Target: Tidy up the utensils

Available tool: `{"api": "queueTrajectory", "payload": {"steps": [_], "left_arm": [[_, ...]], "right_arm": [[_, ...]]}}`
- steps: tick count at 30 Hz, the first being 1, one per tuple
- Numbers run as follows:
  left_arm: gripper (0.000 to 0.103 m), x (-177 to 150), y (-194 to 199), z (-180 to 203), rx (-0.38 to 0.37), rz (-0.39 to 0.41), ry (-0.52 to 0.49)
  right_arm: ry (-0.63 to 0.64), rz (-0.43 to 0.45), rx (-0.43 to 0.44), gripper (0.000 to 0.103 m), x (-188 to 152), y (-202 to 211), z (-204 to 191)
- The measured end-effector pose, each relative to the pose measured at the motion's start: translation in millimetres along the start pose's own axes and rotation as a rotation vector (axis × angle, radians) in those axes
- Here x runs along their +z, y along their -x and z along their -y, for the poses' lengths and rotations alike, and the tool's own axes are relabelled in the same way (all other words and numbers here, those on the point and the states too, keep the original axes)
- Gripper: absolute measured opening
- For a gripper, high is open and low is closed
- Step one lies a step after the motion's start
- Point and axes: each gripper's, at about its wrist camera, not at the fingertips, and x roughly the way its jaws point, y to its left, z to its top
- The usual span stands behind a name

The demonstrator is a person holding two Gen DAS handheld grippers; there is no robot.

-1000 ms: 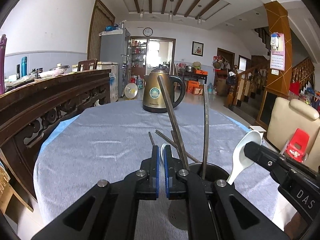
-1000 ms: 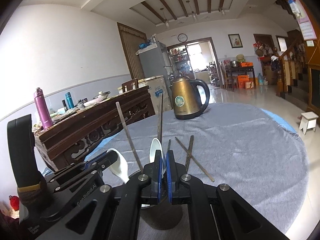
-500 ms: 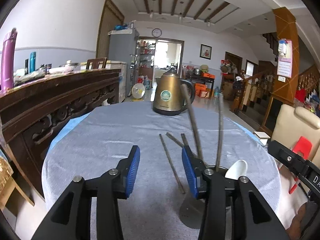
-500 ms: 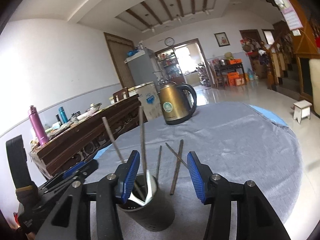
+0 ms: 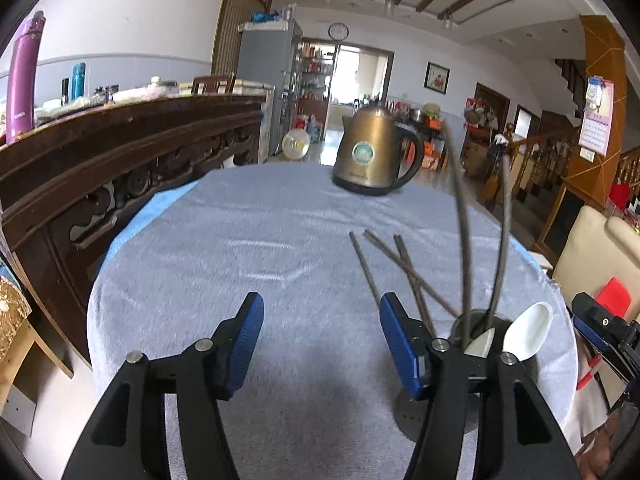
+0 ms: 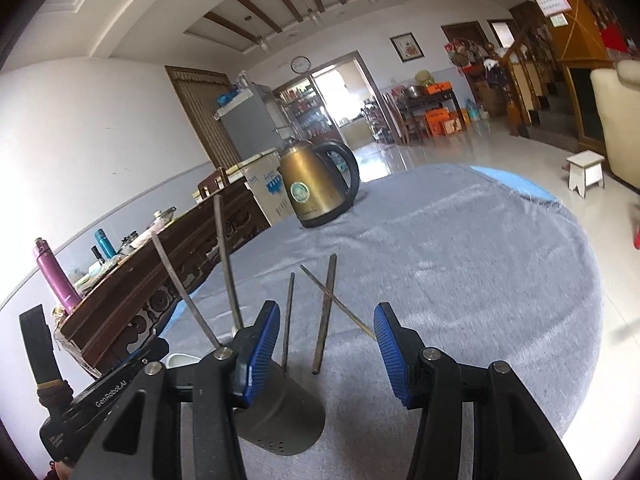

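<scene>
Two chopsticks (image 5: 464,248) and two spoons (image 5: 528,330) stand in our holder (image 6: 280,416); three sticks (image 6: 322,316) wait on the worktop (image 5: 280,240). Both grippers' fingers (image 5: 248,344), just opening, gape empty.

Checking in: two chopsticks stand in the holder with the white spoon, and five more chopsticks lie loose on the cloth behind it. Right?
Not quite: three chopsticks lie loose on the cloth, not five, as the right wrist view shows. Two do stand in the holder with the white spoon.
</scene>
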Motion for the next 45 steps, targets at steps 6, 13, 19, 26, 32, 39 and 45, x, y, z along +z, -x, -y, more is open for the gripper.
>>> {"api": "queueTrajectory", "payload": {"steps": [6,13,19,26,32,39,45], "left_arm": [[0.061,-3.1,-23.7,-13.7,-0.020,-0.098,0.009],[0.061,-0.3,-51.2,-24.5,-0.033,-0.172,0.000],[0.061,5.7,-72.2,-32.3,-0.034,-0.215,0.013],[0.061,17.9,-95.3,-40.4,-0.030,-0.256,0.028],[0.061,25.7,-106.7,-43.7,-0.032,-0.269,0.023],[0.061,34.9,-120.2,-48.5,-0.021,-0.283,0.015],[0.061,46.0,-133.9,-43.7,-0.029,-0.292,-0.013]], "right_arm": [[-0.027,-0.074,-0.022,0.047,-0.6,-19.0,15.3],[-0.049,-0.202,0.015,0.043,8.4,-59.0,38.1],[0.071,-0.339,0.071,0.040,32.4,-116.9,32.8],[0.144,-0.446,0.170,0.036,62.4,-192.2,8.1],[0.224,-0.546,0.212,0.033,73.5,-262.0,-24.3],[0.275,-0.625,0.198,0.031,69.6,-317.8,-47.0],[0.339,-0.662,0.144,0.010,56.1,-340.7,-56.3]]}}
